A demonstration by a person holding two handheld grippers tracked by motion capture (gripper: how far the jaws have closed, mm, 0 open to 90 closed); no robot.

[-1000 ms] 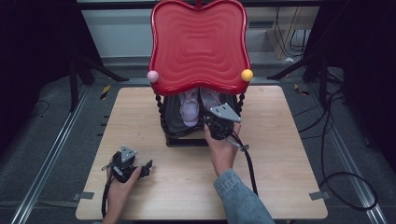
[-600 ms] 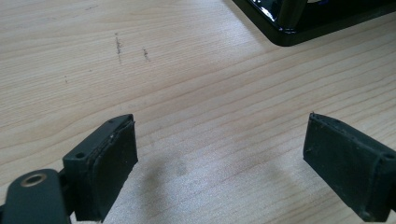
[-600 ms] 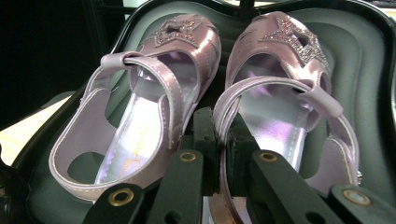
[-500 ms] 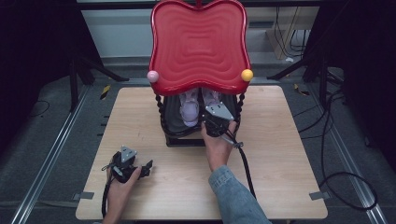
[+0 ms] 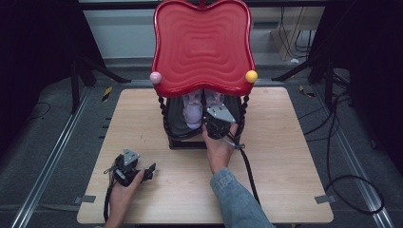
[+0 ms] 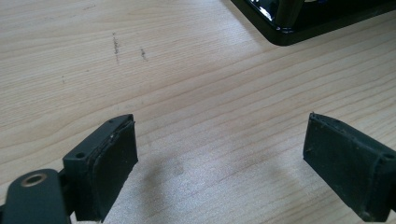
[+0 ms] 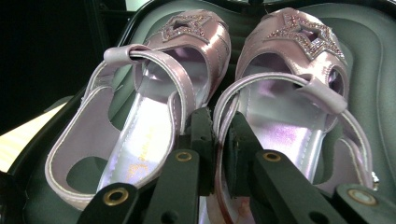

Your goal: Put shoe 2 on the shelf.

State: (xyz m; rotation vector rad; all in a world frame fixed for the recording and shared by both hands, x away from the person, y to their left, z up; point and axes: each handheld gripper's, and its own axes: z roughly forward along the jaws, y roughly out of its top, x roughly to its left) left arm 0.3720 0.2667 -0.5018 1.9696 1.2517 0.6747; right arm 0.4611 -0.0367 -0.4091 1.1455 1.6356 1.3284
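A pair of shiny pink sandals with glitter stars lies on the dark lower shelf point(image 7: 380, 70) of a stand with a red wavy top point(image 5: 202, 45). In the right gripper view the left sandal point(image 7: 135, 144) and the right sandal point(image 7: 285, 116) lie side by side, toes away from me. My right gripper point(image 7: 219, 137) is shut on the inner rim of the right sandal. From above, the right gripper point(image 5: 216, 124) reaches under the red top beside the sandals point(image 5: 192, 113). My left gripper point(image 5: 150, 170) rests near the table's front left, open and holding nothing point(image 6: 222, 135).
The stand has black twisted posts point(image 5: 164, 114), a pink ball point(image 5: 155, 77) and a yellow ball point(image 5: 251, 76) at its front corners. Its black base corner point(image 6: 280, 32) lies ahead of the left gripper. The wooden table point(image 5: 285, 142) is bare to the right.
My right gripper has moved a little left and further in under the red top, toward the sandals. The left gripper has stayed put.
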